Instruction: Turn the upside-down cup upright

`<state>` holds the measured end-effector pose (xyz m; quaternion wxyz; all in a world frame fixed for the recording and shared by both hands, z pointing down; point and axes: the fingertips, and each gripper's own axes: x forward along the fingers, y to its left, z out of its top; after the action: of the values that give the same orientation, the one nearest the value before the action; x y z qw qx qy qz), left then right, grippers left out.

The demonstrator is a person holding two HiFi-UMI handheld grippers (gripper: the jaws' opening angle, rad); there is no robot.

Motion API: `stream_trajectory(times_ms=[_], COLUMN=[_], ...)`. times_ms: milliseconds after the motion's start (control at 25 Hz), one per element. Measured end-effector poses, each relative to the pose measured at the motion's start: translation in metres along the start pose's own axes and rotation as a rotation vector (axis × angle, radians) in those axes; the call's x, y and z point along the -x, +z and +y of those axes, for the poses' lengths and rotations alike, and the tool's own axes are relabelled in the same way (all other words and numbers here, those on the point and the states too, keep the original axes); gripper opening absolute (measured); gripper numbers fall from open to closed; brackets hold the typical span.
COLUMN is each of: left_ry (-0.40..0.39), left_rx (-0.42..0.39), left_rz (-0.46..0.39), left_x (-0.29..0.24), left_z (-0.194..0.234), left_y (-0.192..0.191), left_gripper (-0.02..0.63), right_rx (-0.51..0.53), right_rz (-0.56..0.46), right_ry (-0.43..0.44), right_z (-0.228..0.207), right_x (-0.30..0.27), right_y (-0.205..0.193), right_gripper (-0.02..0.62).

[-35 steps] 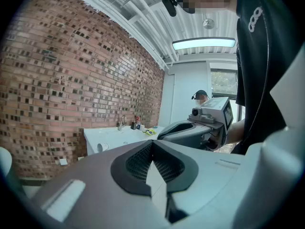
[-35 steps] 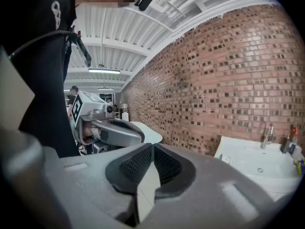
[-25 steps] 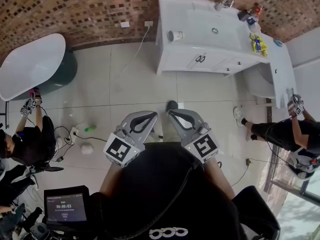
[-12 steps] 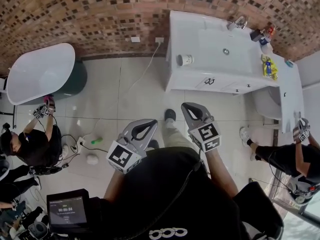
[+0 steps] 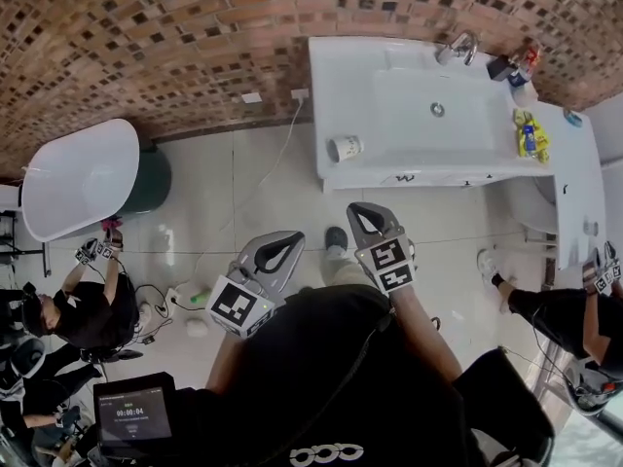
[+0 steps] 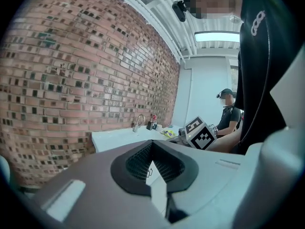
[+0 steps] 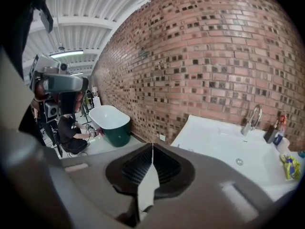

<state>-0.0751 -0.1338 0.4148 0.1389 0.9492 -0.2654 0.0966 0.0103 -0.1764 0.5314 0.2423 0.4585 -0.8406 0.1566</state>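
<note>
Zero steps done: the cup sits untouched, so the turning has not begun.
Left to do: by my reading, all of it. You reach, grip, flip, and set it mouth up.
Tongs: your left gripper and right gripper both have jaws closed on nothing.
Cup's place: 9 o'clock end of the white counter, at 12 o'clock from your right gripper, well apart.
Cup's look: small and white, with a dark round end facing 9 o'clock. Its stance is unclear from here.

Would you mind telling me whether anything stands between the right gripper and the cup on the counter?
Nothing visible does: only bare floor and the front edge of the counter lie between the right gripper and the cup, which stands alone near the counter's left end.
</note>
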Motion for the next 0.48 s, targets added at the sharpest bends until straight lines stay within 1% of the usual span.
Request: stream_trajectory(times_ms=[80,200,320,400,480], left_ry=[-0.009,-0.013,0.005,0.023,0.038], left_rx=[0.002,0.007,0.010,0.019,0.035], left_rz=[0.033,0.067,0.086,0.096,0.107], left_x=[-0.018,-0.041,-0.058,-0.065,-0.068], left_z=[0.006,0.017,0.026,0.030,0.034], left_y=[0.000,0.000,0.006,0.007,0.006], left_gripper=[0.015,0.015,0.014,0.014,0.015], right_rx=[-0.019,-0.048,-0.056,-0.072,-0.122], right_rz=[0.022,0.056,0.093,0.119,0.135], right_ry=[0.001,-0.001,-0.010,-0.021,-0.043], right_z=[-0.017,-0.043,-0.067,-0.082,-0.095], right_x=[-0.012,-0.030,-0.052,-0.070,-0.088], right_y=[-0.006,-0.014,-0.022,-0.028,-0.036], right_gripper=[0.005,0.053,0.105,0.154,0.219])
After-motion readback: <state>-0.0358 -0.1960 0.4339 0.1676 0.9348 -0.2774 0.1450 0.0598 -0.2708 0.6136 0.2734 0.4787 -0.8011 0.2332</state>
